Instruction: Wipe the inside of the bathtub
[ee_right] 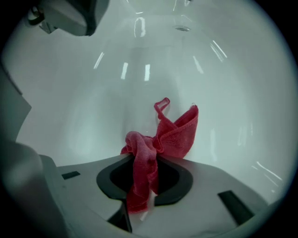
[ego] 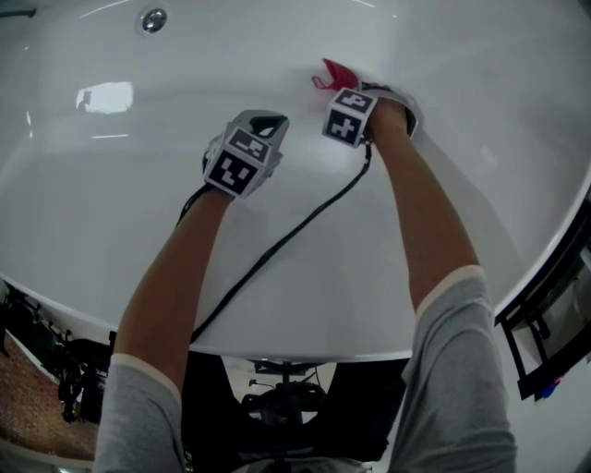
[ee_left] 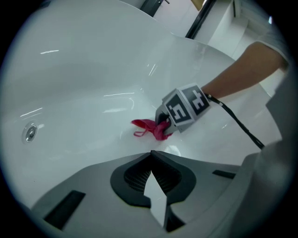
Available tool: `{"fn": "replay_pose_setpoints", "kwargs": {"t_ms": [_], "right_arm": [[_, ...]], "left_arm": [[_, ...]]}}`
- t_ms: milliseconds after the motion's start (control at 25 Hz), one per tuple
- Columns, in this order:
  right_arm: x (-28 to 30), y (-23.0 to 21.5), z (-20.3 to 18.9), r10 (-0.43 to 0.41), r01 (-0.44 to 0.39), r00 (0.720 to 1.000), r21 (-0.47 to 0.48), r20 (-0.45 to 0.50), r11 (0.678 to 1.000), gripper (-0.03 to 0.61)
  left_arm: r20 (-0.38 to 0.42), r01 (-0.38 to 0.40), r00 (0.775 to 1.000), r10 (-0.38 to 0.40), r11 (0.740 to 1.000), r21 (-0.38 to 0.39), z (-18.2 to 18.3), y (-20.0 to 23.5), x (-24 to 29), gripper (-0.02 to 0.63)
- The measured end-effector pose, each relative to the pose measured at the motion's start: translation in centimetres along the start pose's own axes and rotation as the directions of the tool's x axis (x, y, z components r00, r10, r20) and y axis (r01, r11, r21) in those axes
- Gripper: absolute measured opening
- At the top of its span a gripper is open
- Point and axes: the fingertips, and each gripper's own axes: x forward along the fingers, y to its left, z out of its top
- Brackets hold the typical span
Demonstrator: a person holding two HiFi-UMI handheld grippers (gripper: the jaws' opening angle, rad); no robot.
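The white bathtub (ego: 111, 185) fills the head view, its inner wall curving around both grippers. My right gripper (ee_right: 144, 160) is shut on a red cloth (ee_right: 179, 132), which bunches between the jaws and fans out against the tub surface. In the head view the red cloth (ego: 337, 74) pokes out just beyond the right gripper (ego: 349, 92). My left gripper (ego: 261, 125) hovers to its left, near the tub wall. Its jaws meet at the tips with nothing between them. The left gripper view shows the right gripper (ee_left: 164, 122) pressing the cloth (ee_left: 151, 128) onto the tub.
A round metal fitting (ego: 153, 18) sits in the tub wall at the far left; it also shows in the left gripper view (ee_left: 30, 133). A black cable (ego: 286, 236) trails from the right gripper over the tub rim (ego: 277, 356). Black frames (ego: 545, 314) stand at the right.
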Motion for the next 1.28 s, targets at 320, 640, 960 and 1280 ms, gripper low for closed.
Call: {"fn": "replay_pose_setpoints", "kwargs": {"t_ms": [320,640,960,1280], "right_arm": [[-1.9,-6.8,-0.5,-0.223,0.226,0.972,0.024,-0.073,0.974,0.094],[1.1,3.0,0.5,-0.040,0.037,0.999,-0.069,-0.036,0.997,0.092],[0.0,11.7,-1.2,0.181,-0.208,0.969,-0.166,-0.167,0.964,0.092],[-0.9,13.9,-3.3,0.265,-0.311,0.918,-0.121,-0.297,0.943,0.094]], "left_arm": [[0.013,0.000,1.000,0.000,1.000,0.001,-0.3,0.4,-0.5,0.005],[0.016,0.002,1.000,-0.002,1.000,-0.001,0.0,-0.1,-0.7,0.005],[0.025,0.001,1.000,-0.001,1.000,0.011,1.2,-1.4,-1.0,0.005],[0.039,-0.005,0.999,0.005,1.000,0.009,1.6,-2.0,-2.5,0.005]]}}
